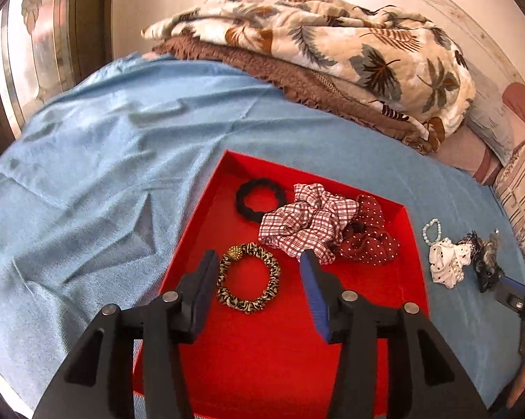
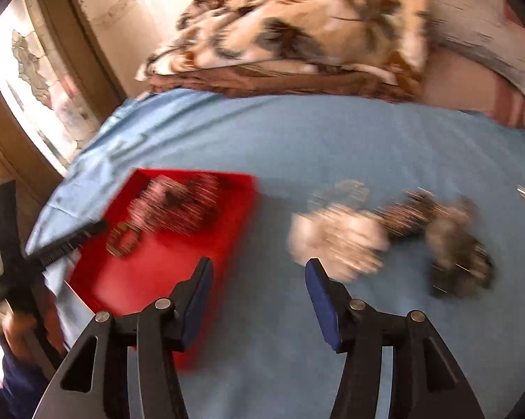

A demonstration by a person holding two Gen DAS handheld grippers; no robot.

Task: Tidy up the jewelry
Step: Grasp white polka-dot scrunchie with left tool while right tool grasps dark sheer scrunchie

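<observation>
A red tray (image 1: 262, 366) lies on the blue sheet. It holds a black hair tie (image 1: 260, 199), a checked scrunchie (image 1: 304, 223), a dark red dotted scrunchie (image 1: 367, 241) and a leopard-print scrunchie (image 1: 250, 281). My left gripper (image 1: 259, 258) hangs open above the leopard one, pads clear of it. Right of the tray lie a pale bead bracelet (image 1: 431, 230), a white dotted scrunchie (image 1: 449, 262) and a dark grey scrunchie (image 1: 486, 262). In the blurred right wrist view, my right gripper (image 2: 259, 263) stands open and empty over the sheet, between the tray (image 2: 150, 279) and the white scrunchie (image 2: 335, 237).
A folded leaf-print blanket (image 1: 332, 45) on a brown one lies at the far side of the bed. Striped pillows (image 1: 520, 188) sit at the right edge. A window frame (image 1: 11, 70) stands at the left. A person's hand (image 2: 17, 328) grips the left tool.
</observation>
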